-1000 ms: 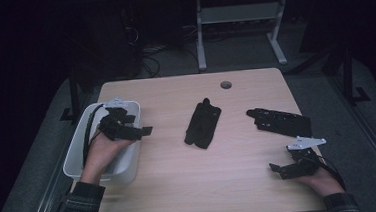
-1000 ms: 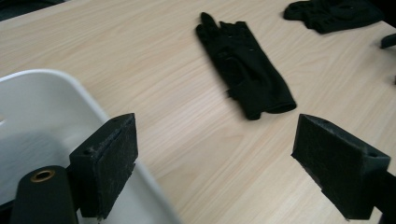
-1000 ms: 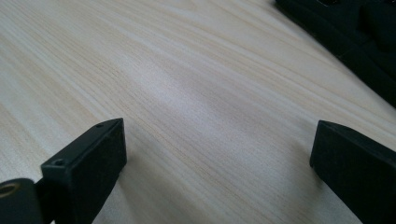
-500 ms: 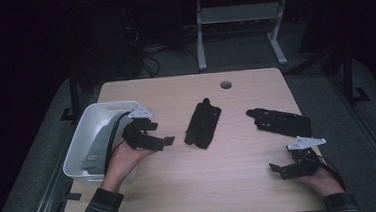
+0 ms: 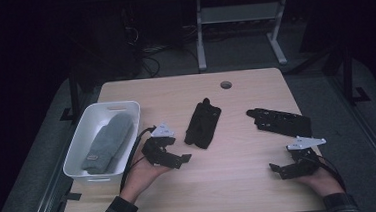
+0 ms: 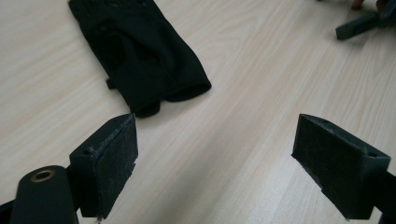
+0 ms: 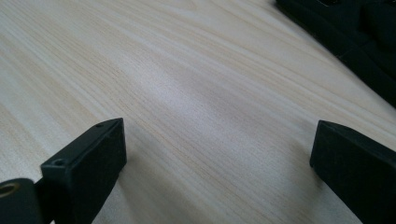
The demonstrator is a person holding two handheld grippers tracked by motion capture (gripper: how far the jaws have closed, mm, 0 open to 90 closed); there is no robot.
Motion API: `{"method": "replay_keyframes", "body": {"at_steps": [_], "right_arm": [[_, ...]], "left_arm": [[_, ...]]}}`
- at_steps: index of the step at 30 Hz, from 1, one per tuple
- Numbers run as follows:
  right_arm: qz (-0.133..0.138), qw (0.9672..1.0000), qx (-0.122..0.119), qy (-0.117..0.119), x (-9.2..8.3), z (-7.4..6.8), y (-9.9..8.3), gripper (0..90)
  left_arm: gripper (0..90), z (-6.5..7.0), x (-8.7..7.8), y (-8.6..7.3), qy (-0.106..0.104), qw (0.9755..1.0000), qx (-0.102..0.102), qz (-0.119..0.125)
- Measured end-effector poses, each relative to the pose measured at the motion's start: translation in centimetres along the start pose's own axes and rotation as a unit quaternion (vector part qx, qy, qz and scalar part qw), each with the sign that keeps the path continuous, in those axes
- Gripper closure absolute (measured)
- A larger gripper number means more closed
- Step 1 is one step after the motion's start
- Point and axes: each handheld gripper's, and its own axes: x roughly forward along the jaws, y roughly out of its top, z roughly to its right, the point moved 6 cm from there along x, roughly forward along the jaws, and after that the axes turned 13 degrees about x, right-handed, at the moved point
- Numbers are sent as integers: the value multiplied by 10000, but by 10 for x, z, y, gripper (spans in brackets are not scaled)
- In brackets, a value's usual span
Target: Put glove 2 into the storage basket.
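bin (image 5: 128, 110): white | mitten (image 5: 107, 141): grey | gloves (image 5: 203, 125): black | table (image 5: 241, 177): pale wood grain

Table (image 5: 241, 172) (2 gloves (image 5: 203, 125), bin (image 5: 77, 159))

The high view looks down on the whole table (image 5: 241, 182). Both gripper views sit low, close above it.

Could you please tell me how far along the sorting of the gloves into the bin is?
One grey glove already lies in the white bin. The left tongs, open and empty, point at the black glove mid-table. That glove and the black one near the open right tongs remain.
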Motion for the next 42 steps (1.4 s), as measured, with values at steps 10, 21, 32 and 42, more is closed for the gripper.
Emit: {"method": "replay_keyframes", "body": {"at_steps": [10,21,32,42], "right_arm": [[-27,10000,-40,40,-3,0,2,152],[38,10000,-51,-20,-13,-1,10,468],[62,9998,14,-165,-17,9,35,900],[182,9982,228,-523,-9,46,61,900]], "left_arm": [[130,8,17,-32,99,9992,270,-276],[125,10,31,-57,89,9959,616,-659],[125,9,30,-66,98,9969,770,-94],[124,9,30,-65,100,9969,769,-114]]}}
